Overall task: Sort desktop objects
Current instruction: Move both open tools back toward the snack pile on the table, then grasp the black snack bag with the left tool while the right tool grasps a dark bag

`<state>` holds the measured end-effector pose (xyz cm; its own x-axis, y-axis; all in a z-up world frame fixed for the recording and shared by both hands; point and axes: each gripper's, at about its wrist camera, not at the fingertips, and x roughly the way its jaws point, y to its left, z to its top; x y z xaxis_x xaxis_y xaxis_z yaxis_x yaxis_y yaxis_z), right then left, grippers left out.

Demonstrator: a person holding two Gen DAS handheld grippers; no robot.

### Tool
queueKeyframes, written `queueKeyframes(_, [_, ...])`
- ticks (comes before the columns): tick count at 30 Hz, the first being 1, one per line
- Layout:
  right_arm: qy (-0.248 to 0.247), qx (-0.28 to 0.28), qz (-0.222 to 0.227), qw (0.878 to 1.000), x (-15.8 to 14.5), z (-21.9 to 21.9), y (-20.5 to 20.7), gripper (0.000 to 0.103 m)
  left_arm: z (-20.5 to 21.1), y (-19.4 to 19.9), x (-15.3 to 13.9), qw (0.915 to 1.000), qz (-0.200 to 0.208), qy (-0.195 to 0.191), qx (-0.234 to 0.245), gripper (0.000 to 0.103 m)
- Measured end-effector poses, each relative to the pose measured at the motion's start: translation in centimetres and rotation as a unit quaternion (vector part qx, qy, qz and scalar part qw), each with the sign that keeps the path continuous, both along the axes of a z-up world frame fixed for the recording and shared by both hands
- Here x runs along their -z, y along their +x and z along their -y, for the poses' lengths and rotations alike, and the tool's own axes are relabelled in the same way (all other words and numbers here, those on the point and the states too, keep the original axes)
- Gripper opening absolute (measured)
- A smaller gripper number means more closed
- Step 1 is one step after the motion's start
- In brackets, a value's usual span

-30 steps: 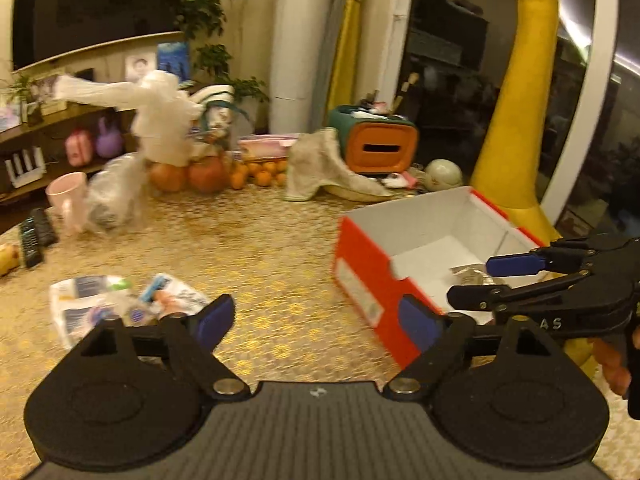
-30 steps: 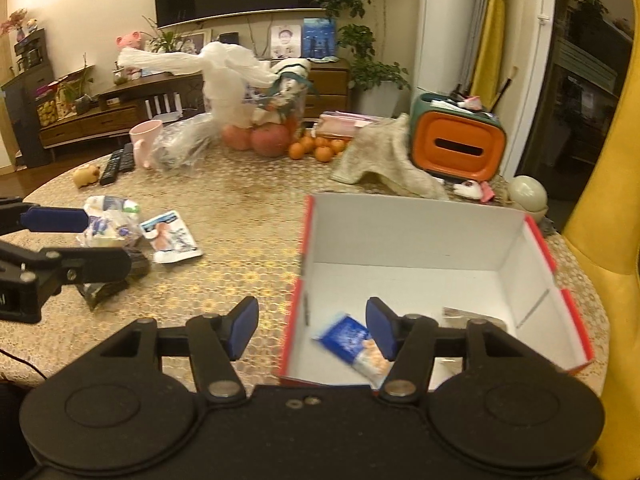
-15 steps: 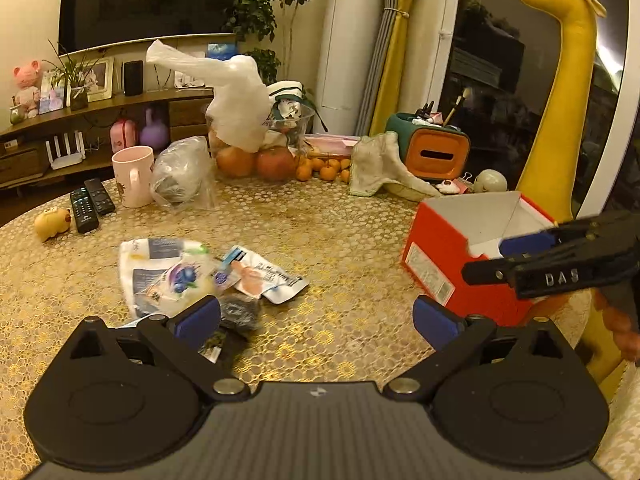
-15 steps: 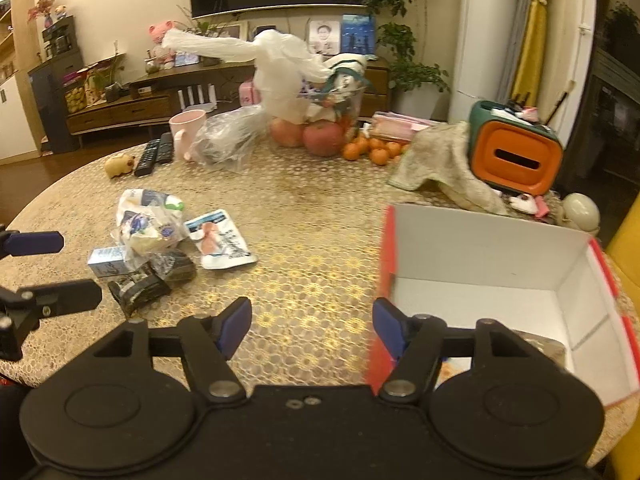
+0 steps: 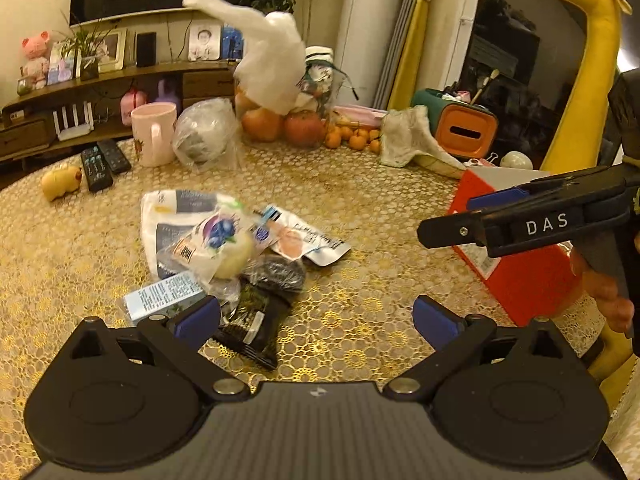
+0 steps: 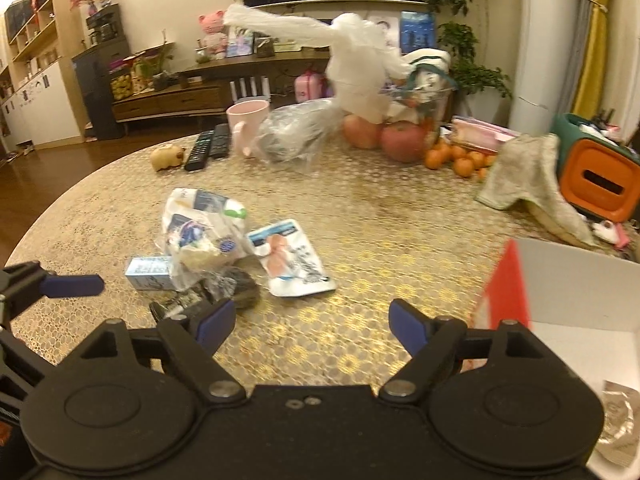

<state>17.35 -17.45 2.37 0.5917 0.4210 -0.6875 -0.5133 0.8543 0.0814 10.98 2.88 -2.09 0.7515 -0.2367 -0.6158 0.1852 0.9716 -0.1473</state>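
Observation:
A pile of snack packets point(image 5: 216, 240) lies on the gold tablecloth: a white pouch, a clear bag with a yellow bun, a flat white sachet point(image 5: 304, 238), a small blue box point(image 5: 162, 294) and a black wrapper point(image 5: 254, 326). My left gripper point(image 5: 316, 318) is open and empty just in front of the black wrapper. The pile also shows in the right wrist view point(image 6: 208, 248). My right gripper point(image 6: 310, 322) is open and empty, right of the pile. The red and white box point(image 6: 560, 280) stands at the right with a silver packet point(image 6: 618, 420) inside; it also shows in the left wrist view point(image 5: 524, 280).
At the table's back stand a pink mug point(image 5: 154, 132), two remotes point(image 5: 104, 162), a small yellow toy point(image 5: 62, 182), bagged fruit point(image 5: 280, 120), tangerines point(image 5: 354, 140), a cloth point(image 5: 412, 140) and an orange and green holder point(image 5: 460, 128). A yellow giraffe point(image 5: 580, 80) stands at the right.
Both grippers have swung left, away from the red box and toward the packet pile. The box has slid to the right edge of both views. Both stay open and empty.

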Motion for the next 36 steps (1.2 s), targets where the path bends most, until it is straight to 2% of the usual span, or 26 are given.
queueKeyframes(5, [0.004,-0.015,-0.008,1.0,1.1,-2.1,1.0,0.084,-1.3,1.1,1.6,0.9997,0.0,-0.013,-0.018,0.103])
queueKeyframes(10, [-0.001,-0.03,-0.021,0.999,2.6,-4.3,2.1,0.082,-1.7,2.4,3.2,0.9998,-0.009,-0.009,-0.012,0.103])
queueKeyframes(22, [-0.019,-0.065,-0.052,0.996,6.0,-8.6,4.1,0.076,-0.9,4.1,5.8,0.9995,0.005,0.027,0.013,0.101])
queueKeyframes(25, [-0.025,-0.07,-0.056,0.996,6.6,-9.4,4.5,0.073,-0.7,4.3,6.2,0.9991,0.005,0.038,0.018,0.093])
queueKeyframes(27, [-0.028,-0.072,-0.058,0.995,6.9,-9.7,4.8,0.071,-0.7,4.4,6.5,0.999,0.004,0.041,0.017,0.084])
queueKeyframes(30, [-0.031,-0.072,-0.059,0.995,7.2,-10.1,5.0,0.065,-0.8,4.4,6.7,0.9987,0.005,0.05,0.013,0.08])
queueKeyframes(31, [-0.032,-0.073,-0.061,0.995,7.4,-10.3,5.1,0.063,-0.9,4.5,6.8,0.9987,0.003,0.049,0.012,0.078])
queueKeyframes(33, [-0.035,-0.072,-0.06,0.995,7.6,-10.5,5.2,0.058,-1.1,4.6,7.0,0.9988,-0.002,0.048,0.008,0.069])
queueKeyframes(36, [-0.033,-0.07,-0.059,0.995,7.7,-10.7,5.3,0.051,-1.2,4.6,7.2,0.9987,-0.008,0.05,0.003,0.062])
